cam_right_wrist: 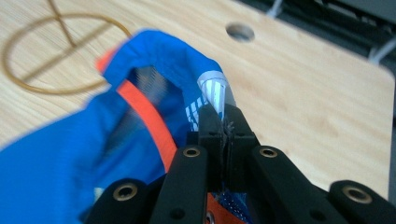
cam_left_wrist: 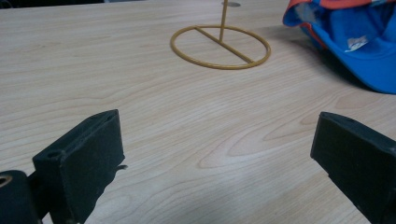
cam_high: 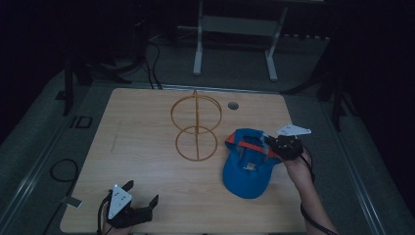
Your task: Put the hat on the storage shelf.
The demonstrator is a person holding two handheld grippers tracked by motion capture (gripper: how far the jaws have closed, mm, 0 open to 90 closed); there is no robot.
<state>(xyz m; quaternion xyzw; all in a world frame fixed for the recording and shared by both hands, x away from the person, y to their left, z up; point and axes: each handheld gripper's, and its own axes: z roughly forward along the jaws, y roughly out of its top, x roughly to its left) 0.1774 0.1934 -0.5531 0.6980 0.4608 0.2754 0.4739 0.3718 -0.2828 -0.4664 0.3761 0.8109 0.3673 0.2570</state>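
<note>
Pickup step under way: right tongs [cam_right_wrist: 223, 128] are clenched on the rear edge of the blue cap [cam_high: 247, 164], which lies at the right of the table [cam_high: 147, 147], just right of the yellow wire stand [cam_high: 196, 128]. Left tongs [cam_high: 142, 193] rest released at the near left corner, grasping nothing. Cap lies inside-up, long axis running near to far, brim toward the near edge, gripped end far right. Next move, in my judgement, calls for carrying the cap onto the stand's upper ring, though dim light leaves the grip depth uncertain.
</note>
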